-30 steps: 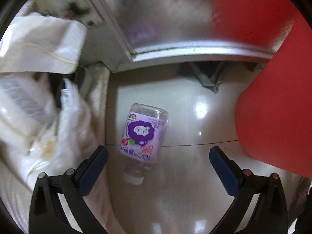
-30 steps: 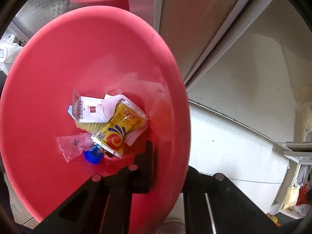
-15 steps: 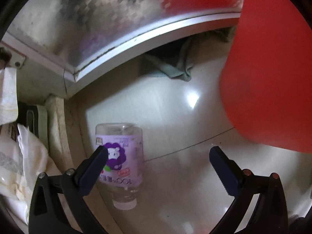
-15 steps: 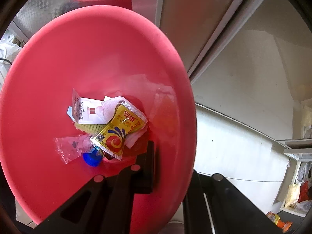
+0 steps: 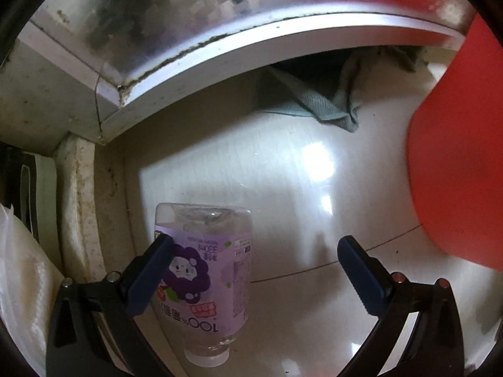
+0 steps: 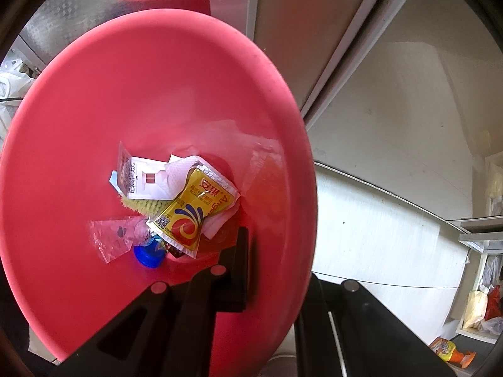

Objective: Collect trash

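On the left, a clear bottle (image 5: pixel 204 282) with a purple label lies on the pale floor (image 5: pixel 283 188), cap toward the camera. The left gripper (image 5: pixel 254 251) hovers over it, jaws wide apart, left pad overlapping the bottle's edge. A good grasp likely needs centring over the label before closing. On the right, the right gripper (image 6: pixel 276 270) is clamped on the rim of the red bin (image 6: pixel 94 110) holding wrappers (image 6: pixel 191 207)
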A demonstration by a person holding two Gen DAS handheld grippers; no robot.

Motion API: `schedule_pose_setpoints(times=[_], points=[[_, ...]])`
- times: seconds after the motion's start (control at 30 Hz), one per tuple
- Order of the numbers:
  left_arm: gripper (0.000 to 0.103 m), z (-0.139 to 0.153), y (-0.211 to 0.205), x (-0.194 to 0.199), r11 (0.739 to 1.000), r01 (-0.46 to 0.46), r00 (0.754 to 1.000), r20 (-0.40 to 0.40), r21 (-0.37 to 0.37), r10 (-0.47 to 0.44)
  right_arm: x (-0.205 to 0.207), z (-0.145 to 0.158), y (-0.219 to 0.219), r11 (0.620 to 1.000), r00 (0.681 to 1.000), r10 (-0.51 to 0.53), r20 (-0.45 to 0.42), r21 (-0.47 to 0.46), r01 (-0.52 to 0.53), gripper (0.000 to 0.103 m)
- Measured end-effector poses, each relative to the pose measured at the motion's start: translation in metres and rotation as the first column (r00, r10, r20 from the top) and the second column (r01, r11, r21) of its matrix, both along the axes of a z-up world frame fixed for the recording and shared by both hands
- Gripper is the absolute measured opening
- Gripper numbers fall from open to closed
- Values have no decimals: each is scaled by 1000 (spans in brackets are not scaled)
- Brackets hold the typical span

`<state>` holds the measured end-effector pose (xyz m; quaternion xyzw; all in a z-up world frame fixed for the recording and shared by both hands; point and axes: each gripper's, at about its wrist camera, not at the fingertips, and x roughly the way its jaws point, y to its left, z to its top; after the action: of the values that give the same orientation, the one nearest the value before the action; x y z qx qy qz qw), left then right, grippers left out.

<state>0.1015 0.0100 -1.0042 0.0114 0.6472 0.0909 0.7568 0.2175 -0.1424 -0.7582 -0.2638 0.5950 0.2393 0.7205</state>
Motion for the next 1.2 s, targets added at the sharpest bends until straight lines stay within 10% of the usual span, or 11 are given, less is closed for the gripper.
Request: schedule_pose_setpoints(times=[0.5, 0.6, 1.0, 1.2], points=[[102, 7, 0, 0, 984, -50, 997, 51, -168, 60, -1, 2, 3, 1000, 1000, 6, -1, 9, -6, 7], [74, 15, -5, -5, 960, -46, 995, 70, -276, 68, -2, 2, 4, 1000, 1000, 3, 1, 10, -3, 7], [73, 11, 14, -2, 998, -61, 998, 7, -9, 61, -10, 2, 8, 1000, 1000, -11, 1, 11, 11, 8], [83, -29, -2, 12, 969, 39, 995, -98, 243, -15, -9, 3, 14, 1000, 1000, -1, 4, 13, 1, 8]])
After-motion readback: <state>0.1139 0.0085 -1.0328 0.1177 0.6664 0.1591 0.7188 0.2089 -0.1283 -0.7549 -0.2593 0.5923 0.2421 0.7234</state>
